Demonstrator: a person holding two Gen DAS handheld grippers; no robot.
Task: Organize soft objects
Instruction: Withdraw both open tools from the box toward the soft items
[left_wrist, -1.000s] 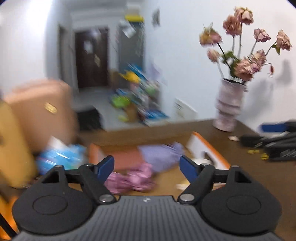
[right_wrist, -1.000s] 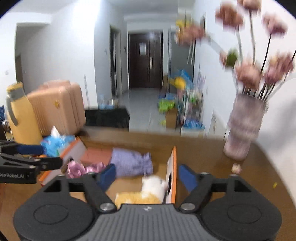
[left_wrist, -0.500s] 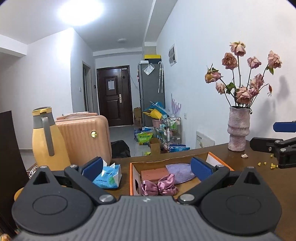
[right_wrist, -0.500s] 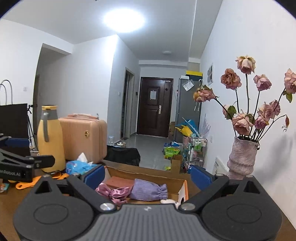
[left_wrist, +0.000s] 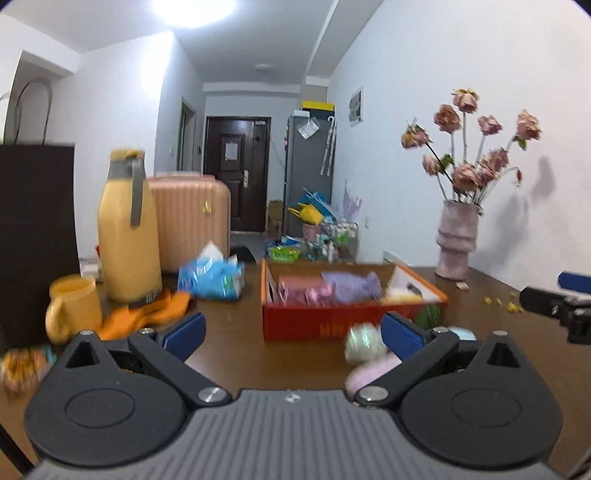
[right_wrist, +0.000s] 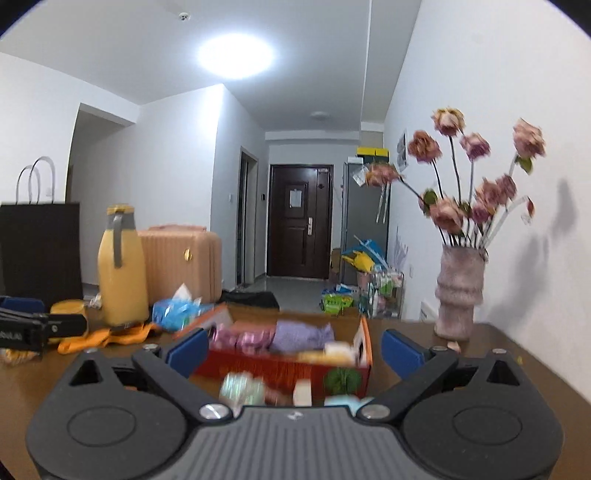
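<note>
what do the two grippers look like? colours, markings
Both alike: the left gripper and the right gripper have a ribbed grey body, two round black discs, black link arms with silver pivot screws and blue-padded jaws. White lettering shows on the left gripper's side in the right view.

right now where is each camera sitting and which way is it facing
Left wrist: on the left gripper, looking level across the brown table at the orange box; its open blue fingers show, with the right gripper at the frame's right edge.
Right wrist: on the right gripper, facing the same box; the left gripper shows at the left edge.
Shared: box, yellow jug, flower vase, dark door.
</note>
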